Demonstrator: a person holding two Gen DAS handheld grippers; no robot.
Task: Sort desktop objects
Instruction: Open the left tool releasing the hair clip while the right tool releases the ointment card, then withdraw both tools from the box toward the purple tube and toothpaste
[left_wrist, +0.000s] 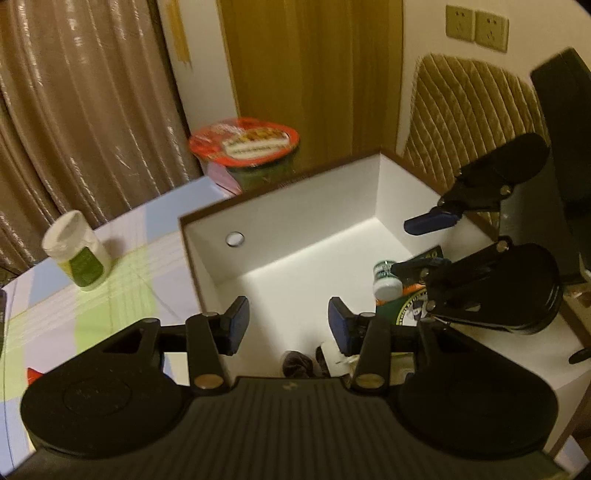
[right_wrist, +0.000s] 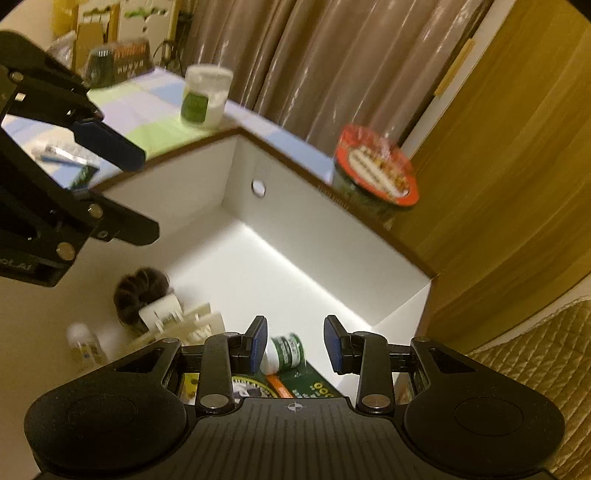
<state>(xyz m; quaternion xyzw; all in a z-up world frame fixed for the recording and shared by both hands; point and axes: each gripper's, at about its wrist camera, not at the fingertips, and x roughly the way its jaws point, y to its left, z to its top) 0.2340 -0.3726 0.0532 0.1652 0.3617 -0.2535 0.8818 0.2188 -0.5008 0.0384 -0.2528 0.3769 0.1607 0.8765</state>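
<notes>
A white box with a brown rim (left_wrist: 280, 186) (right_wrist: 291, 162) stands open on the table. My left gripper (left_wrist: 289, 325) hangs over its near side, open, with nothing between the blue pads. My right gripper (right_wrist: 295, 343) is also open above the box. Under it a small white bottle with a green label (right_wrist: 284, 350) (left_wrist: 386, 280) lies on a green packet (right_wrist: 314, 384), close to the left pad and not clamped. In the left wrist view the right gripper (left_wrist: 400, 245) reaches in from the right; the bottle lies below its lower finger. The left gripper (right_wrist: 147, 195) shows at the left of the right wrist view.
In the box lie a dark hair scrunchie (right_wrist: 138, 291), white plastic pieces (right_wrist: 184, 321) and a small pale bottle (right_wrist: 83, 343). A white jar with a green label (left_wrist: 79, 251) and a tube (right_wrist: 62, 153) sit on the checked tablecloth. A red-lidded noodle cup (left_wrist: 245, 146) stands behind the box.
</notes>
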